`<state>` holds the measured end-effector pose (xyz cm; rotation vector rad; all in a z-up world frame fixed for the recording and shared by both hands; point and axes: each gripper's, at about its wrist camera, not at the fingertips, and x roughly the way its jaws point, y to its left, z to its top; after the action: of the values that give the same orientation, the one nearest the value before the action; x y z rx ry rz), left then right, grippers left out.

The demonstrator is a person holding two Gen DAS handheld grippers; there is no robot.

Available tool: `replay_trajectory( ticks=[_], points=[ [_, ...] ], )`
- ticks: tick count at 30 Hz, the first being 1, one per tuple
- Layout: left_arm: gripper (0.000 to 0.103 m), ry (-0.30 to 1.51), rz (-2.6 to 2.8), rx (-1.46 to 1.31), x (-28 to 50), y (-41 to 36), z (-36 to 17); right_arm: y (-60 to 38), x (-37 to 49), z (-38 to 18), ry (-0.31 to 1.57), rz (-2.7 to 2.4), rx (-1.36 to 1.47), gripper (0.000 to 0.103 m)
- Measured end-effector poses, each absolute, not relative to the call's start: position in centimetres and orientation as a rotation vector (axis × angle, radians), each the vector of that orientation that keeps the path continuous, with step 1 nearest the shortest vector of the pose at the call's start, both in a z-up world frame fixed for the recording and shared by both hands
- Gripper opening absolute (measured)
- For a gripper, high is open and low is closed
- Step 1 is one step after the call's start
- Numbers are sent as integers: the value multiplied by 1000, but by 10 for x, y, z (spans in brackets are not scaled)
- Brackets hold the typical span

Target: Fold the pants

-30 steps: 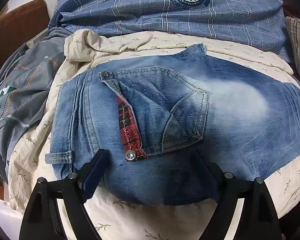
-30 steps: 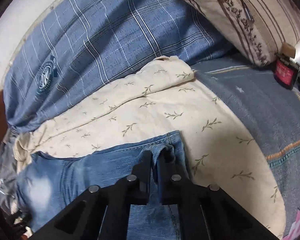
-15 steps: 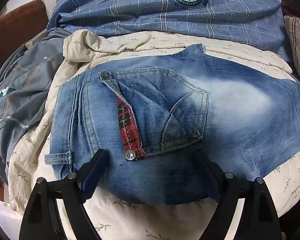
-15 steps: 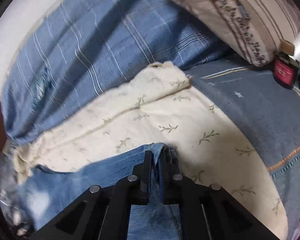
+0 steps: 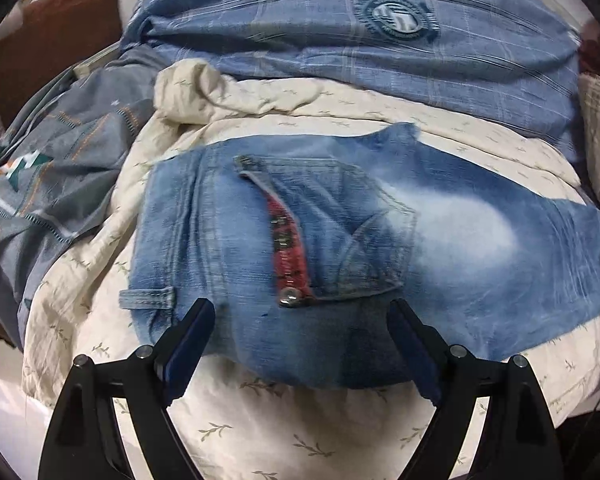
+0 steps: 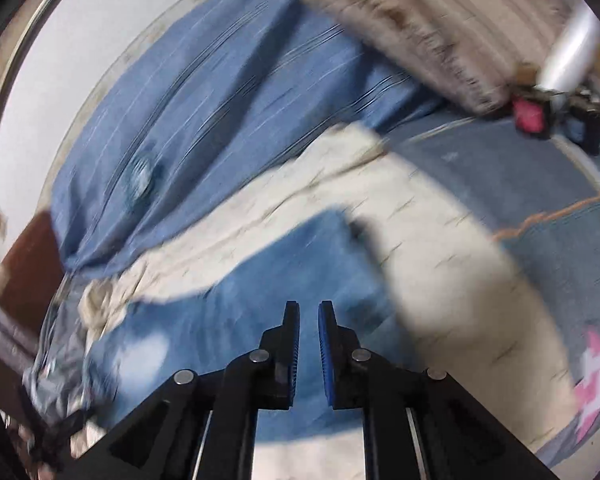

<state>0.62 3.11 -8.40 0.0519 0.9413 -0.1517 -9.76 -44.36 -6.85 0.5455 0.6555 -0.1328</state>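
Faded blue jeans (image 5: 380, 240) lie folded on a cream leaf-print quilt (image 5: 260, 432), back pocket with red plaid trim facing up. My left gripper (image 5: 300, 308) hovers wide open over the jeans' near edge, one finger at each side of the pocket button, gripping nothing. In the blurred right wrist view the jeans (image 6: 240, 320) stretch away to the left. My right gripper (image 6: 309, 308) is above them with its jaws opening. A narrow gap shows between its blue pads (image 6: 326, 344) and no cloth is in it.
A blue plaid pillow (image 5: 340, 40) lies behind the quilt. A grey-blue patterned blanket (image 5: 60, 180) is bunched at the left. A striped beige pillow (image 6: 440, 20) and a small red item (image 6: 530, 114) sit at the far right.
My right gripper has let go of the jeans' hem, parted its jaws slightly and drawn back from the hem. The left gripper rose slightly, still open.
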Motion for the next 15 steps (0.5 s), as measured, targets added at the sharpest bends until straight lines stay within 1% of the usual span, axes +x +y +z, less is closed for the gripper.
replay_trajectory(
  ticks=[4,5,6,12,15],
  points=[
    [88,1014,-103,75,16,37,-101,-432,-88,-103,851,-189,561,12],
    [88,1017,-113,63,15,39,-102,-435,-90,-107,863,-197,586,11],
    [88,1010,-118,60,14,40,-101,-437,-94,-106,847,-193,606,10],
    [88,969,-145,41,4,41,-81,-433,-128,-82,636,-63,680,12],
    [88,928,-167,48,-2,34,-65,-418,-134,-79,601,28,703,12]
  ],
)
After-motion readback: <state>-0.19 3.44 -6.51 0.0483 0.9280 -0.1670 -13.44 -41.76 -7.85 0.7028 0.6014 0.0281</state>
